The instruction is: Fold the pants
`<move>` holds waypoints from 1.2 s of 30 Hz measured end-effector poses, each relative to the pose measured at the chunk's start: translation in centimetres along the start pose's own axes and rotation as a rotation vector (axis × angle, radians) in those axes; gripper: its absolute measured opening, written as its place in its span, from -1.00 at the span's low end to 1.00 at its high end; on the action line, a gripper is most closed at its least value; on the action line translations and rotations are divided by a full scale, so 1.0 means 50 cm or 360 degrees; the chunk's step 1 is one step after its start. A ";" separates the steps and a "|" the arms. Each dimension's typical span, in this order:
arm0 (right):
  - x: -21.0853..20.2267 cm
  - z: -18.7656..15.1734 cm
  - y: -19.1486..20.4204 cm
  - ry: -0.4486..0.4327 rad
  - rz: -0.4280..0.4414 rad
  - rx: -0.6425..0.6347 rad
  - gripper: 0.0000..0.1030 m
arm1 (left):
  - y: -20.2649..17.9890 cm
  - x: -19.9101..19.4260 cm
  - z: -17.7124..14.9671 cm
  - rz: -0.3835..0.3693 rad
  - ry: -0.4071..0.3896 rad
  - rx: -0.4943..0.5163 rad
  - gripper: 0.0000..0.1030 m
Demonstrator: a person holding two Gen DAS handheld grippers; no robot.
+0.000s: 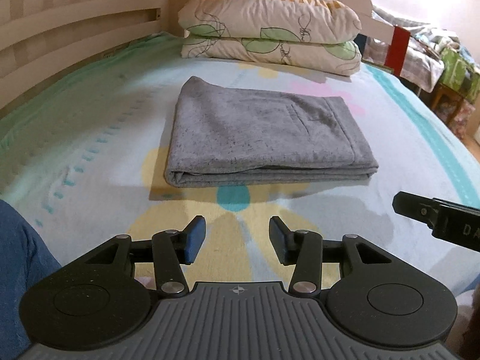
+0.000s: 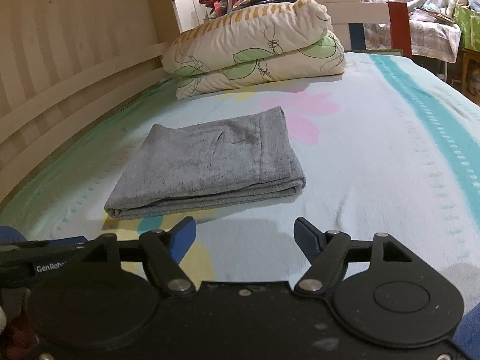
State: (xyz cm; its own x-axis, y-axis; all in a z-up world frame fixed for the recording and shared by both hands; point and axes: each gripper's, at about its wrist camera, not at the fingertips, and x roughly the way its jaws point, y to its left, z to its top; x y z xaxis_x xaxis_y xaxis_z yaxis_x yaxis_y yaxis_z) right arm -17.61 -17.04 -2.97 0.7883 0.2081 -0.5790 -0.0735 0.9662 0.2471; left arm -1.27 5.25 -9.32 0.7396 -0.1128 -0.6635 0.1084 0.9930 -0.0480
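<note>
Left gripper: black linkage arms with two blue pads; jaws spread apart with nothing between them, hovering above the sheet, short of the pants.
Right gripper: same build, two blue pads; jaws spread wide and empty, also short of the pants.
Writing: white letters "GenRob…" on the black body of the left gripper in the right wrist view; "DA…" on the black right gripper at the edge of the left wrist view; both cut off.
Pants: one pair of grey heathered knit pants, folded into a flat layered rectangle, lying on the sheet ahead of both grippers, its stacked fold edges facing them.
Sheet: one pale blue bed sheet with teal stripes and yellow and pink flower prints.
Quilt: one cream folded quilt with green leaf print, doubled over, beyond the pants, well apart from them.
Bed rail: pale wooden slatted rail along the left.
</note>
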 end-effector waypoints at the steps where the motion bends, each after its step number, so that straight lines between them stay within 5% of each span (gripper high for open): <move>1: 0.003 -0.001 0.000 0.0010 -0.0004 -0.0002 0.50 | 0.001 0.003 -0.002 -0.0003 0.0007 0.0007 -0.12; 36: 0.034 -0.008 0.008 0.0093 -0.0005 -0.0082 0.52 | 0.017 0.021 -0.005 -0.0032 0.0068 -0.0099 -0.13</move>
State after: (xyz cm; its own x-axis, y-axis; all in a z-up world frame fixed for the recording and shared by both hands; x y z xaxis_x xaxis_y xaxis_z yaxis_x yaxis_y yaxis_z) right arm -16.55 -16.26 -4.18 0.7516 0.2124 -0.6245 -0.1040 0.9731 0.2058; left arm -0.56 5.99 -10.26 0.7086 -0.1323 -0.6931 0.0803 0.9910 -0.1071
